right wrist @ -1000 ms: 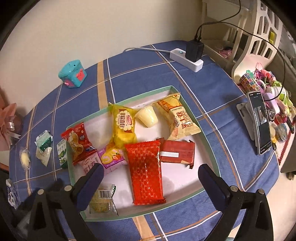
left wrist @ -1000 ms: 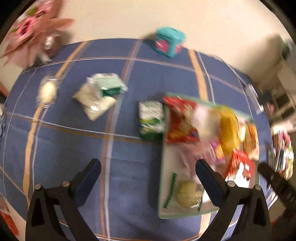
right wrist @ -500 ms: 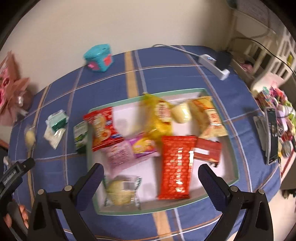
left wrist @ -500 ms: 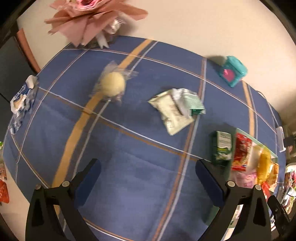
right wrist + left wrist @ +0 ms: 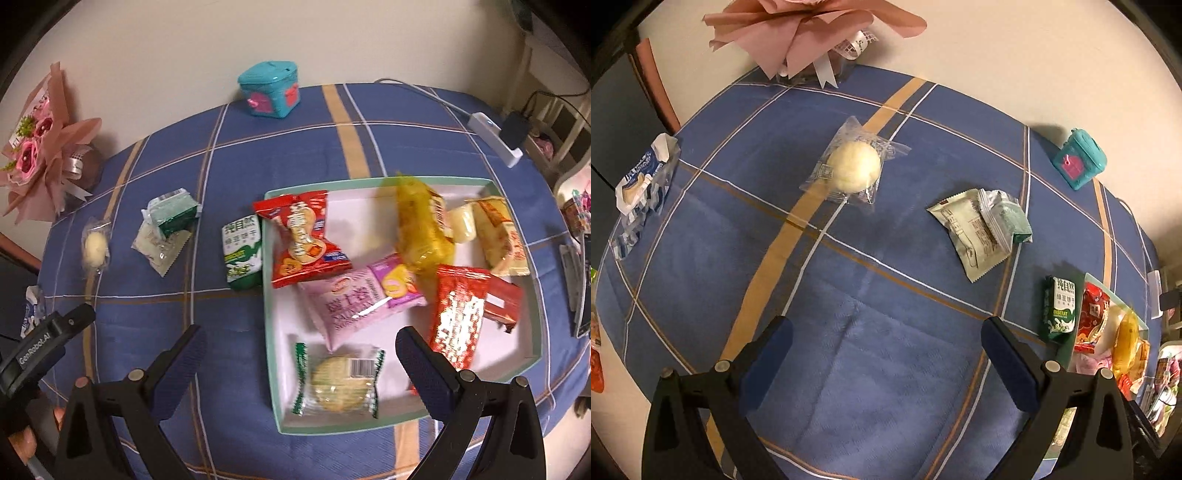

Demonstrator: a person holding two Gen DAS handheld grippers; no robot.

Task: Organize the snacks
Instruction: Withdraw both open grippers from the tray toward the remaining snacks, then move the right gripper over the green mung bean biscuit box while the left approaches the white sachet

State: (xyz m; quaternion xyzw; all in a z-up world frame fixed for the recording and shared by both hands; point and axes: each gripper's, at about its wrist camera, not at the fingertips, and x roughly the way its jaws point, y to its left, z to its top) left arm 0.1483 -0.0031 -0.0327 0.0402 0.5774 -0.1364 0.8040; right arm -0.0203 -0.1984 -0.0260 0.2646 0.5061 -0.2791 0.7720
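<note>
A white tray with a mint rim [image 5: 532,354] holds several snack packets: a red one [image 5: 303,240], a pink one [image 5: 354,299], a yellow one [image 5: 421,229] and a wrapped round cookie [image 5: 338,380]. Loose on the blue checked cloth lie a green biscuit pack [image 5: 242,251] [image 5: 1059,308], two pale green packets [image 5: 168,227] [image 5: 982,230] and a wrapped cream bun [image 5: 854,166] [image 5: 95,245]. My left gripper [image 5: 886,354] hovers open over bare cloth, near side of the bun. My right gripper [image 5: 299,358] is open above the tray's near left corner, around the cookie.
A pink bouquet [image 5: 812,33] stands at the table's far left edge. A teal toy box [image 5: 269,90] sits by the wall. A blue-white wrapper [image 5: 642,192] lies at the left edge. A power strip [image 5: 495,136] and clutter are at the right.
My left gripper has swung left, away from the tray toward the bun and the bouquet. My right view has shifted left too, bringing the loose packets into sight. Both stay open.
</note>
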